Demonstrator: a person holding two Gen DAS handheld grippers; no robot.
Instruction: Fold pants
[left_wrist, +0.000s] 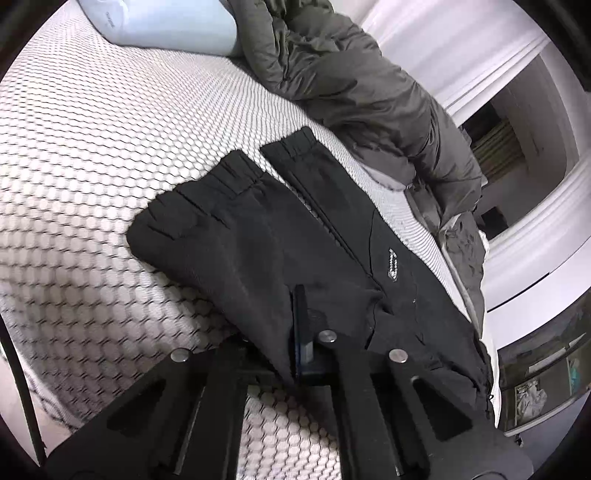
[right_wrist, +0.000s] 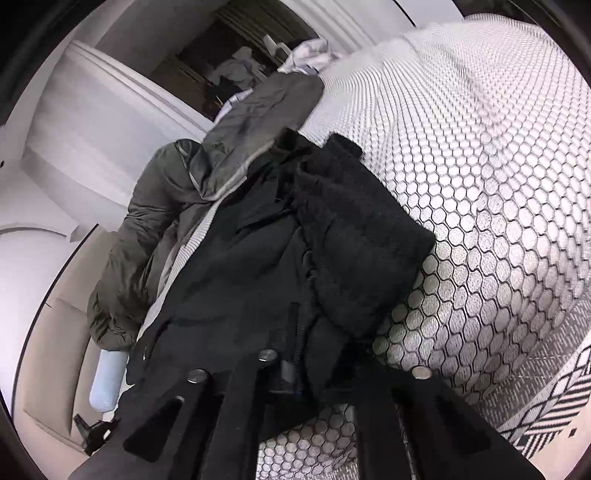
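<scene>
On a bed with a honeycomb-patterned cover, beside a grey quilt, the black pants lie pinched at their near edge by both closed grippers, left gripper and right gripper.

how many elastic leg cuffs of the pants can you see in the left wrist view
2: the left cuff and the right cuff lie side by side on the honeycomb bedcover, at the far end of the black pants.
</scene>
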